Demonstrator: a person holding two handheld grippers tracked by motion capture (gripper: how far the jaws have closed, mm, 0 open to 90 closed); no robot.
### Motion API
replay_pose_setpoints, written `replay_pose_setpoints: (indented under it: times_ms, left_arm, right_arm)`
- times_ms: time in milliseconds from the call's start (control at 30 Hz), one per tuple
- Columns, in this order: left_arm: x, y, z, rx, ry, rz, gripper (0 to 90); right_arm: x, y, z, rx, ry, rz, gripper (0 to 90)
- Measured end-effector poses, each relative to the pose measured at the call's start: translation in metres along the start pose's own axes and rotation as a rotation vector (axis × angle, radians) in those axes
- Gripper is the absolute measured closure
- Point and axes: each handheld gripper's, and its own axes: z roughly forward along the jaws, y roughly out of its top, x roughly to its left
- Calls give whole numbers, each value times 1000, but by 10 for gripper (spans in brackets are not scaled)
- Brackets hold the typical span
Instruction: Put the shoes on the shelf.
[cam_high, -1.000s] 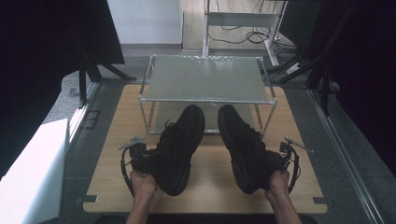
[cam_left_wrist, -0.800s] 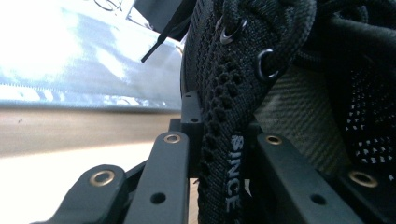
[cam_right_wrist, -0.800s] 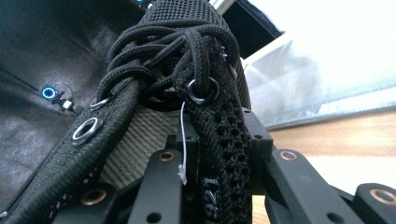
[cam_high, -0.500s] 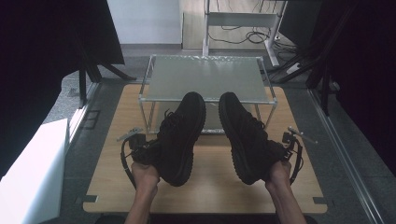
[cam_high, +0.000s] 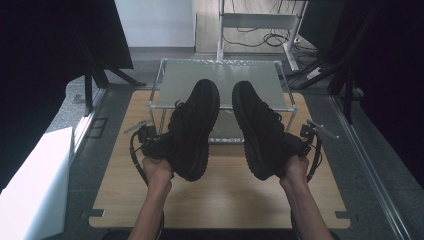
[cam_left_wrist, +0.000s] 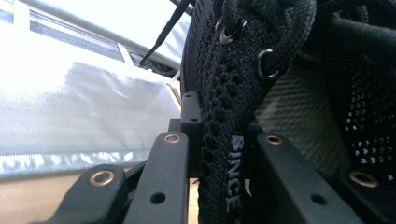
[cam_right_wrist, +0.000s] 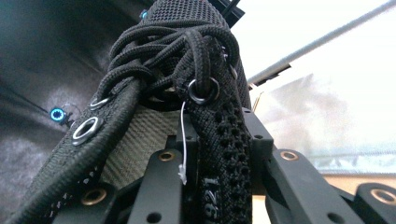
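Over the rack (cam_high: 175, 80), both clenched tools have carried the shoes (cam_high: 194, 130) farther forward.

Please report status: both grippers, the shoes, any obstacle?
Left gripper shut on left shoe. Right gripper shut on right shoe. Toes over glass shelf. No obstacle seen.

Black knit shoe (cam_left_wrist: 261, 70) collar pinched in the left gripper (cam_left_wrist: 224, 154), eyelets up.

Overhead view; two close tongs views
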Motion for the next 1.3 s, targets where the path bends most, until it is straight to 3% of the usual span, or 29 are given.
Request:
replay_pose_setpoints:
  times_ms: [133,600,833,1300]
  left_arm:
    - [-2,15,8,-10,19,-12,796]
    - [2,59,40,-27,78,-59,793]
    - [3,80,56,-14,112,-63,792]
    - [16,108,85,14,219,-109,790]
  right_arm:
    - [2,11,8,-13,-3,12,736]
    - [1,48,35,-39,-87,32,736]
    - [-4,63,53,-46,-106,77,736]
    - [5,95,92,-42,-183,40,736]
